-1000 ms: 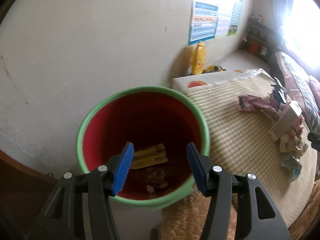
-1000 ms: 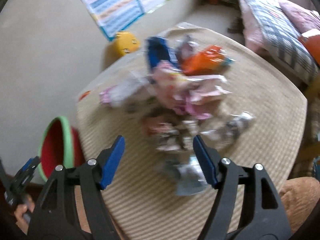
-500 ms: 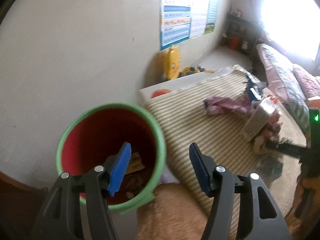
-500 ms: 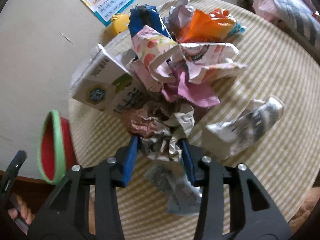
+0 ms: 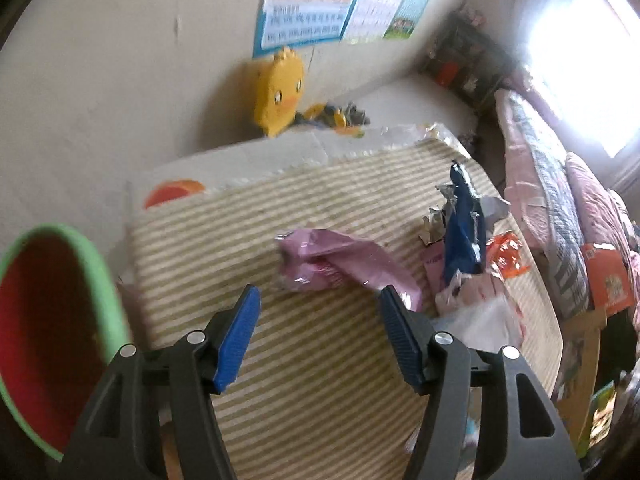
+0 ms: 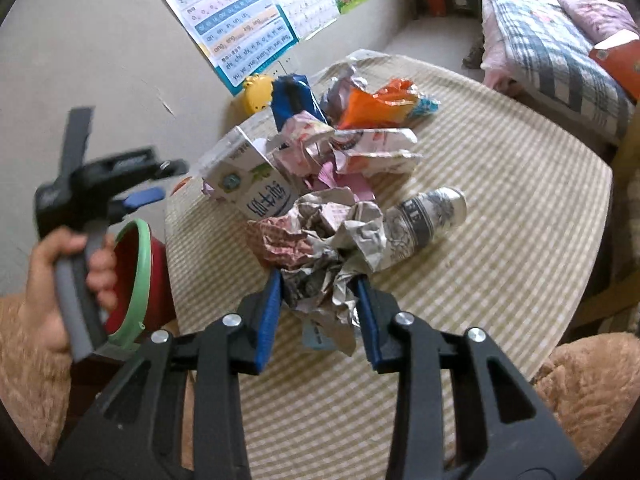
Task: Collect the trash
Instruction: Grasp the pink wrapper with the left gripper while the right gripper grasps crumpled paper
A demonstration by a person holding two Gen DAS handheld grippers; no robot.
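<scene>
Newspaper wad clamped upright in right gripper.

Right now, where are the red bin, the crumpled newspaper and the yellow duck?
red bin [image 6: 140, 280], right wrist view, green rim.
crumpled newspaper [image 6: 324, 248], right wrist view, middle of wad.
yellow duck [image 5: 280, 92], left wrist view, face.

The wall poster, up and left of the right-hand gripper, carried rows of pinyin syllables; "ang eng ing ong" and "yi wu yu ye yue yuan yin yun ying" could be made out. The white carton just ahead bore large Chinese characters, too skewed to read surely.
</scene>
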